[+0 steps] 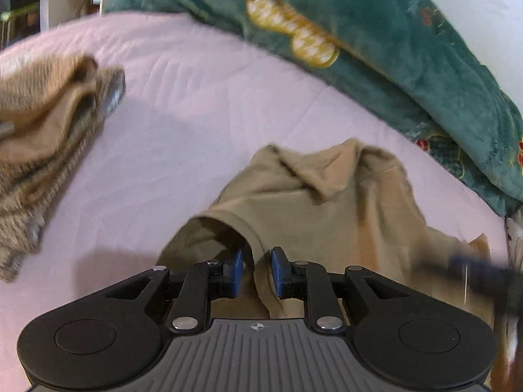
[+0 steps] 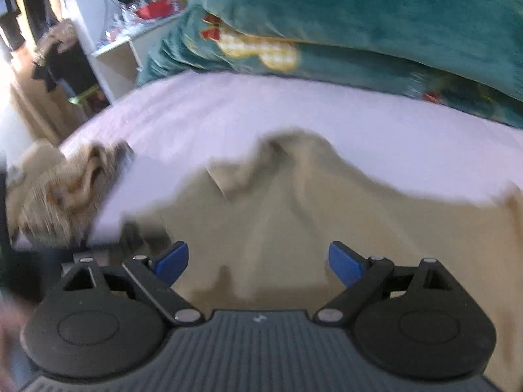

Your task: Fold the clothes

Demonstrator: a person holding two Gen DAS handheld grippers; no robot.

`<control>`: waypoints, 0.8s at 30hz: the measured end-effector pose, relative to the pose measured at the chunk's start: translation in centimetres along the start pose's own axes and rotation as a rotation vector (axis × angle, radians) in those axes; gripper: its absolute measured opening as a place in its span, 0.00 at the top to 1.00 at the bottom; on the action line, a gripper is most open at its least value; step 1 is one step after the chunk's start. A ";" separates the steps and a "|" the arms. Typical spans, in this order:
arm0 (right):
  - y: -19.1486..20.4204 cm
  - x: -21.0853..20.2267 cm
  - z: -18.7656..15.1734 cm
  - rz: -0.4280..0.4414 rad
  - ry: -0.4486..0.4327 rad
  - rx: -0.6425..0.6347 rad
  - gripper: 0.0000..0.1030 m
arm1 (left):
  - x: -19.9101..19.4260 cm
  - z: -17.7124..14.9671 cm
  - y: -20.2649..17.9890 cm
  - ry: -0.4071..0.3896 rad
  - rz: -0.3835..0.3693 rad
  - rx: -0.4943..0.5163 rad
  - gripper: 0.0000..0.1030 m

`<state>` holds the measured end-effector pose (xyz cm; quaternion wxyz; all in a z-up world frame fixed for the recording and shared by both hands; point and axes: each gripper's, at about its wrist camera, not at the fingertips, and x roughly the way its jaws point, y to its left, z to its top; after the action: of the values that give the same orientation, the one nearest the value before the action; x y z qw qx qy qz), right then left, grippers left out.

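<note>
Tan shirt (image 1: pixel 327 215) lies crumpled mid-bed on the pink sheet (image 1: pixel 196 104), its near part cut off under both tools. Left hand-held gripper (image 1: pixel 256 271) has a hem fold between its blue pads, jaws narrow; whether the pads actually press the cloth is hard to tell. Right hand-held gripper (image 2: pixel 258 264) hangs over the shirt (image 2: pixel 294 215), jaws wide, released, nothing between them. Right view is badly smeared. Brown knit pile (image 1: pixel 42 130) sits at the bed's left edge, partly out of frame. Green blanket (image 1: pixel 376 32) is heaped along the far edge.

Tan shirt (image 1: pixel 327 215) between gripper (image 1: pixel 256 272) pads
</note>
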<state>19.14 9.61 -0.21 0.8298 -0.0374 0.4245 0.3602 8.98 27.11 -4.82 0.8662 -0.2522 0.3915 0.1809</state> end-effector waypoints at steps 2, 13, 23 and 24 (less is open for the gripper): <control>1.0 2.6 2.9 -0.035 0.002 -0.040 0.09 | 0.3 -0.4 0.5 0.001 0.000 0.011 0.75; -0.5 15.2 7.0 -0.199 0.228 -0.113 0.10 | 0.2 -1.0 0.0 -0.044 0.040 0.183 0.69; 1.0 15.2 6.6 -0.158 0.155 -0.198 0.91 | 0.9 -0.5 0.0 -0.064 0.046 0.206 0.63; 1.0 15.0 6.8 -0.169 0.128 -0.201 0.92 | 1.1 -0.4 0.1 -0.068 0.049 0.204 0.63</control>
<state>28.81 21.29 -6.64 0.8205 -0.1789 0.4336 0.3267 9.42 27.07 -5.91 0.8955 -0.1465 0.3844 0.1698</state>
